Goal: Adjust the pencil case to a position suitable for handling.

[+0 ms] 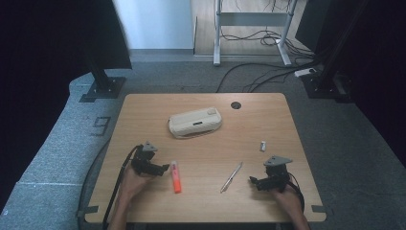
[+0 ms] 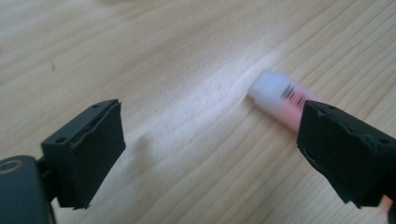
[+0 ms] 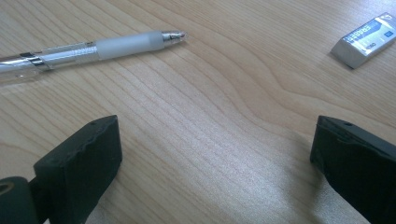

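Observation:
An orange-pink highlighter [image 1: 175,176] with a white end lies on the wooden table [image 1: 143,115], just right of my left gripper [image 1: 165,167]. In the left gripper view the jaws of that gripper [image 2: 210,154] stand apart over bare wood. The highlighter [image 2: 280,95] runs behind the right-hand jaw, not between the pads. A clear pen [image 1: 231,177] lies left of my right gripper [image 1: 252,181]. The right gripper [image 3: 215,168] is open with nothing between its jaws; beyond it lie the pen [image 3: 93,49] and a small white eraser [image 3: 366,39].
A cream pencil case [image 1: 195,122] rests at the table's middle back, closed. The eraser [image 1: 262,145] sits right of centre. A round cable hole [image 1: 235,105] marks the far edge. Desk legs and cables stand on the floor beyond.

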Demonstrator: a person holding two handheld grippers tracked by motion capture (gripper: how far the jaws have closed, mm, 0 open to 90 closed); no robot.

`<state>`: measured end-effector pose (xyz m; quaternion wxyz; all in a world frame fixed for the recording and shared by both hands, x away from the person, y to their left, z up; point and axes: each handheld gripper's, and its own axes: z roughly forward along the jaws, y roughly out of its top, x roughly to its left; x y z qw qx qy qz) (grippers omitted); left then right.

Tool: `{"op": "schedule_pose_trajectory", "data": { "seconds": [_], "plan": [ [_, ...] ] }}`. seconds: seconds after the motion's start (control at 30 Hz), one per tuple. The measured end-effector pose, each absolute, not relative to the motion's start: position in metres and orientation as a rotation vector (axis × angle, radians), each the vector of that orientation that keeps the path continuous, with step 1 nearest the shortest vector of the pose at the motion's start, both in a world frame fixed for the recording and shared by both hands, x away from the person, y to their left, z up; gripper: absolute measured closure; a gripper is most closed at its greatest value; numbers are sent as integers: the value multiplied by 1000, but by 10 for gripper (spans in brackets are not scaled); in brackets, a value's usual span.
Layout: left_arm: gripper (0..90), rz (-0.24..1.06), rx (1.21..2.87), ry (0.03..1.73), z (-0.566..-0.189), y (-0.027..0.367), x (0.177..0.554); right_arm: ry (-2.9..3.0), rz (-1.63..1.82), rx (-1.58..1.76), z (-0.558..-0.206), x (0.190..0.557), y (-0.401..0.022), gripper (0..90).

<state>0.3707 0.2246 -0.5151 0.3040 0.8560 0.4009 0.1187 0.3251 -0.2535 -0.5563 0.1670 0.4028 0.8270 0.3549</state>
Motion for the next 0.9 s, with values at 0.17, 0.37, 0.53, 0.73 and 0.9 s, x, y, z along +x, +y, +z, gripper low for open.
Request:
{"op": "schedule_pose_trajectory", "data": {
  "seconds": [0.17,0.37,0.53,0.73,0.9],
  "plan": [
    [111,269,2281,1039,-510,222,381,2353,1010,1146,-556,325,-254,18],
    [139,249,2298,988,-500,215,397,2353,1010,1147,-556,325,-254,18],
    [143,197,2306,954,-496,212,408,2353,1010,1146,-556,325,-254,18],
    [151,203,2303,941,-489,207,420,2353,1010,1146,-556,325,-254,18],
    [149,207,2330,909,-483,201,429,2354,1010,1146,-556,325,-254,18]
  ]
}}
